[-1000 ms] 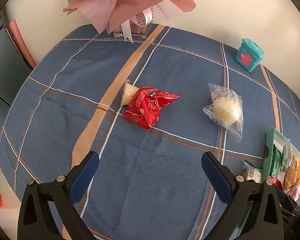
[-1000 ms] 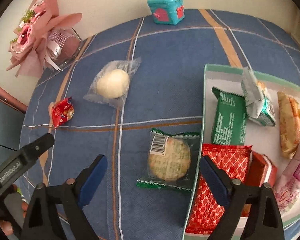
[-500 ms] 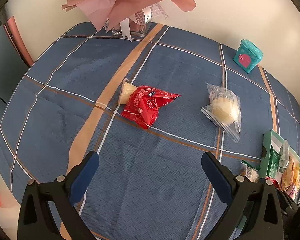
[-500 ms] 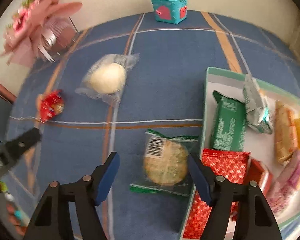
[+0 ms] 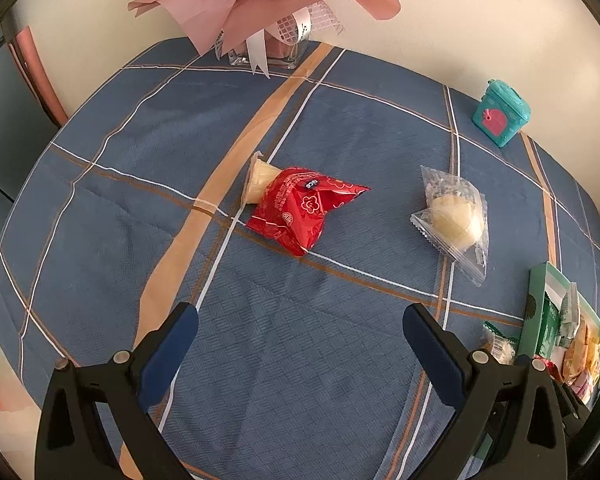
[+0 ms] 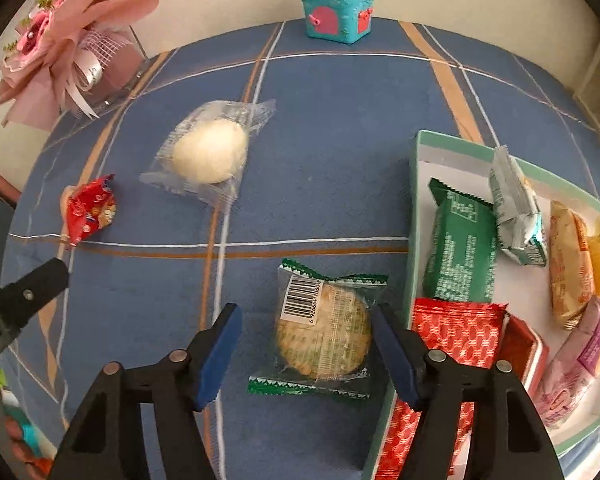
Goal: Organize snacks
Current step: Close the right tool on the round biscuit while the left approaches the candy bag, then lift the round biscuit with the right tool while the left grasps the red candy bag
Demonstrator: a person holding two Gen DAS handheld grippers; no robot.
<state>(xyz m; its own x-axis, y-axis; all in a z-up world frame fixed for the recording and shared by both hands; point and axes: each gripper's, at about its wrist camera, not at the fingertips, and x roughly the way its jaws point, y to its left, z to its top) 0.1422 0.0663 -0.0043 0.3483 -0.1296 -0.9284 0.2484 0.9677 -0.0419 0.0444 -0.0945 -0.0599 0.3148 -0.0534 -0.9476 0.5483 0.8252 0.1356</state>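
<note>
While the right tongs straddle the cracker packet, spread and not yet pinching, its long axis runs away from them between the pads. The box sits just right. The left tongs, spread and empty, hover farther off.

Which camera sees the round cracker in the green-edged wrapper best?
The right wrist view. The cracker packet lies whole near the middle of the picture, between the fingers of the right gripper, barcode showing. In the left wrist view only a small corner of it peeks out by the snack box, behind the left gripper's finger.
</note>
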